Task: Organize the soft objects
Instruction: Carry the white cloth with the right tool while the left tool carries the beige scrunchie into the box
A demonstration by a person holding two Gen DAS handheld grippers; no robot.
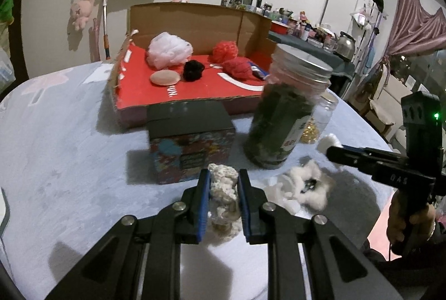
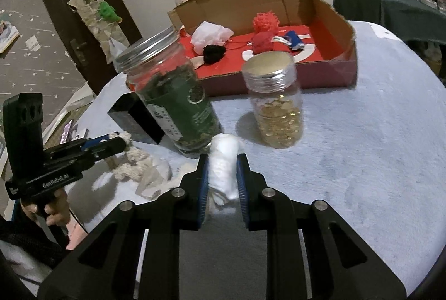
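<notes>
Squeezing a knotted cream rope piece (image 1: 223, 185) in my left tool (image 1: 223, 199) and a white cloth roll (image 2: 223, 169) in my right tool (image 2: 222, 183), both above the tabletop (image 2: 362, 160), I feel light, squashy things; mid-body holds suit. At twelve o'clock sits the cardboard box (image 1: 195, 18); each bundle's underside is hidden.

The left gripper (image 1: 223, 202) has black arms with long cut-out slots, round silver screws and blue ribbed pads (image 1: 204, 205). The right gripper (image 2: 222, 188) looks the same. Each one sits on a black handle with a boxy block on top. One handle has white letters, and the other has a small green light (image 1: 436, 115). A dark sleeve (image 2: 25, 236) covers the person's wrist.
</notes>
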